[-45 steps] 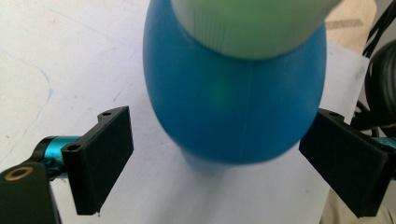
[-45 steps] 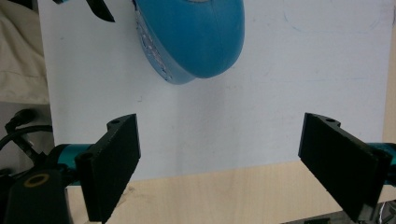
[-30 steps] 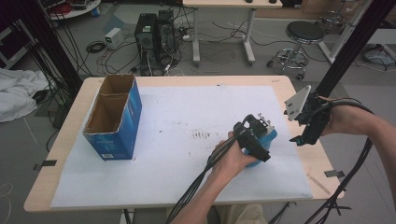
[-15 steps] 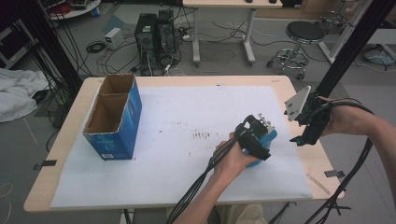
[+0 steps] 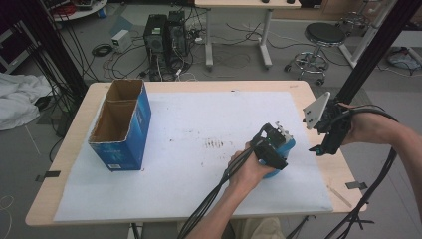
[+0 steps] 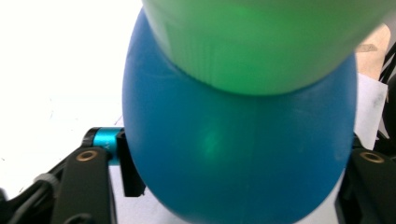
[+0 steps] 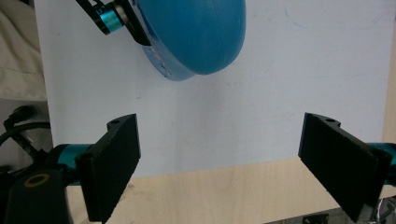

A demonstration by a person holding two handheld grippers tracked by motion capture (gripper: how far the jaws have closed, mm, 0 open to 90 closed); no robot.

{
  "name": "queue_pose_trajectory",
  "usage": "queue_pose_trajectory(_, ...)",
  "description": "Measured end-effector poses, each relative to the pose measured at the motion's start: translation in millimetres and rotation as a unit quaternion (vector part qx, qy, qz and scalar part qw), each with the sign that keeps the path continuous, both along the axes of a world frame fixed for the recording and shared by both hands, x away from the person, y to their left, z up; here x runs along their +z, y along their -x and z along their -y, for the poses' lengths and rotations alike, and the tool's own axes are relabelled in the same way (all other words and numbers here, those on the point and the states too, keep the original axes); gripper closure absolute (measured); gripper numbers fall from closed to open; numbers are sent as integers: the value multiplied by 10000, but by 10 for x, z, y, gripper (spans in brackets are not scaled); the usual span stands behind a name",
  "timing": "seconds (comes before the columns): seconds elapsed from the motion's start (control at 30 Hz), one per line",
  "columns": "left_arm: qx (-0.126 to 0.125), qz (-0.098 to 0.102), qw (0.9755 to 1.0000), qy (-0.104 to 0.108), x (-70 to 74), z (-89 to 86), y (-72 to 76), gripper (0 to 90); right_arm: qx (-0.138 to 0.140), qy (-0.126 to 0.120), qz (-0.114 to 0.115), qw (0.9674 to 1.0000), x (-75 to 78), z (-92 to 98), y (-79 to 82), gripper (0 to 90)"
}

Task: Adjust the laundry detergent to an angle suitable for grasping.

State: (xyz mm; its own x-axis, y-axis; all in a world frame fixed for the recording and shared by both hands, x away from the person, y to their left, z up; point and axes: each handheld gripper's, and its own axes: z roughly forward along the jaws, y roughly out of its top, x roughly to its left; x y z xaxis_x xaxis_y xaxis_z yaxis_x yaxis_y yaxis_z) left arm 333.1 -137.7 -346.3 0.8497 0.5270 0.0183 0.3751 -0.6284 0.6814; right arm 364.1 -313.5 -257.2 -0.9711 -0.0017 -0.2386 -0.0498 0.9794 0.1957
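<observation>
A blue bowl [image 5: 287,148] lies on the white sheet at the table's right. My left gripper [image 5: 276,149] is over it, and its jaws have just been closing with the bowl between them. In the left gripper view the blue bowl [image 6: 233,154] spans the whole gap, and both black pads [image 6: 133,168] sit against its sides. A green rounded thing [image 6: 261,42] lies just beyond it, blurred. My right gripper [image 5: 323,145] hovers off the table's right edge, and in its own view the right gripper [image 7: 219,154] is open with nothing inside. The blue bowl [image 7: 196,32] lies beyond it.
An open blue cardboard box [image 5: 122,124] stands at the table's left. A white sheet [image 5: 189,164] covers most of the wooden table [image 5: 64,149]. Cables trail from both grippers off the front edge. Computers, a stool and another desk stand on the floor beyond.
The left hand's fingers have squeezed in on its gripper beside the blue bowl. Neither hand has shifted across the table.
</observation>
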Motion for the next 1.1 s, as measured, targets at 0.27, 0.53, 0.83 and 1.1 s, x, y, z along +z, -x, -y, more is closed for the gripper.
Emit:
queue_pose_trajectory(0.27, -4, 28, 10000, 38, -22, 8, 6, 418, 5, 5, 17, 10000, 0, 0, -4, 119)
queue_pose_trajectory(0.53, 7, 24, 10000, 63, -26, 3, 8, 430, -1, 14, 17, 10000, -3, 1, -4, 119)
queue_pose_trajectory(0.83, -60, -5, 9999, 99, -20, -11, -4, 453, -15, 2, 29, 10000, 3, 4, 4, 119)
queue_pose_trajectory(1.1, -164, 90, 9998, 57, 15, -98, -42, 458, -37, 4, 27, 10000, -4, 17, 10, 119)
